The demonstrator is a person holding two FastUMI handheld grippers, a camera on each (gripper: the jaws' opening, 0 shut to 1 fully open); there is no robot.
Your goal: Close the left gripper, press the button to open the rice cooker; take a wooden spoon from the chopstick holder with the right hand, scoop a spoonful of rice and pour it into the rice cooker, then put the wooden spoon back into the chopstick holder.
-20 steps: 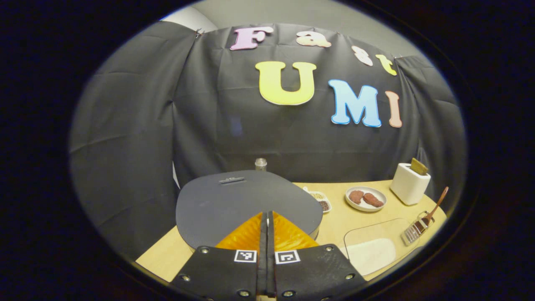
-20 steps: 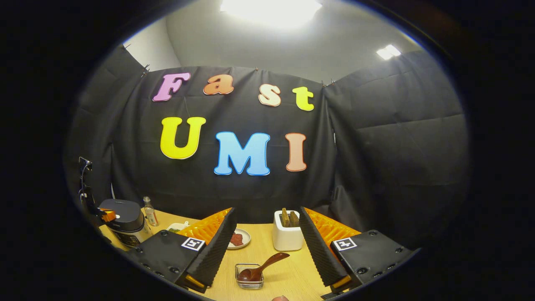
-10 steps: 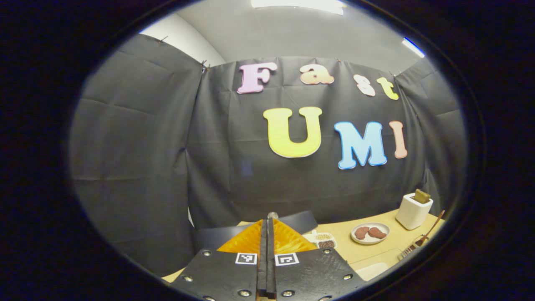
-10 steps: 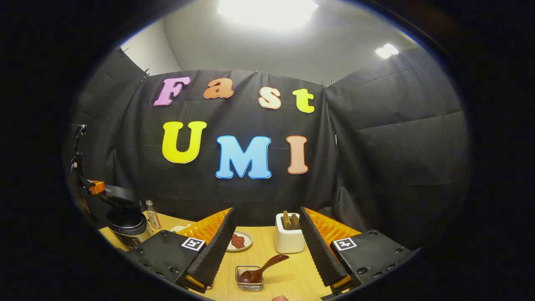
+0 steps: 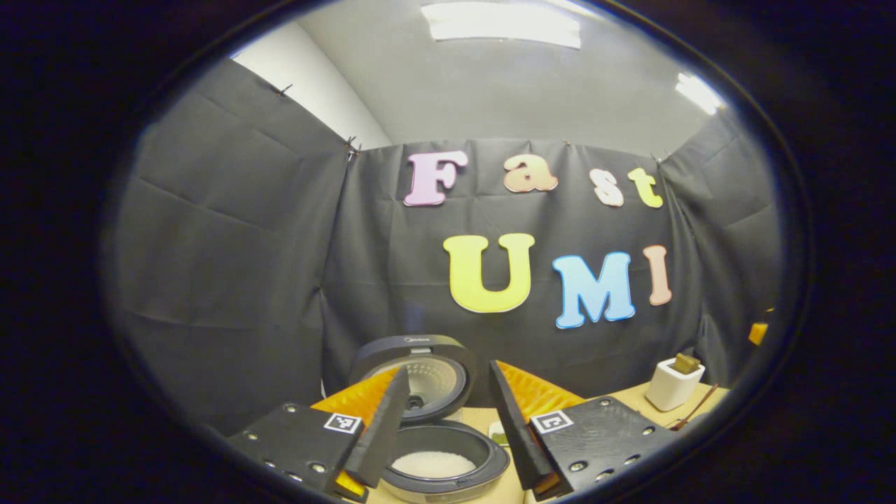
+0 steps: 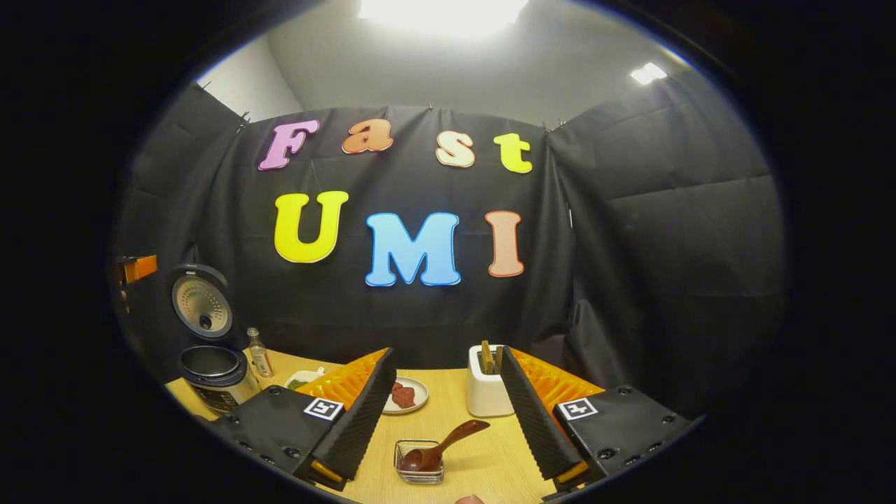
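Your left gripper [image 5: 442, 420] has spread open since the press; the black round rice cooker's [image 5: 441, 458] lid now stands up. Your right gripper [image 6: 448, 413], open and empty, faces the brown wooden spoon [image 6: 441, 448] beyond the cooker.

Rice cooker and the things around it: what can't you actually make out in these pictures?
- Rice cooker: left gripper view, its body and front button are cut off by the bottom edge.
- Small dish: right gripper view, partly behind the right hand-held gripper; contents too small to tell.
- Wooden spoon: its bowl sits inside the wire holder.
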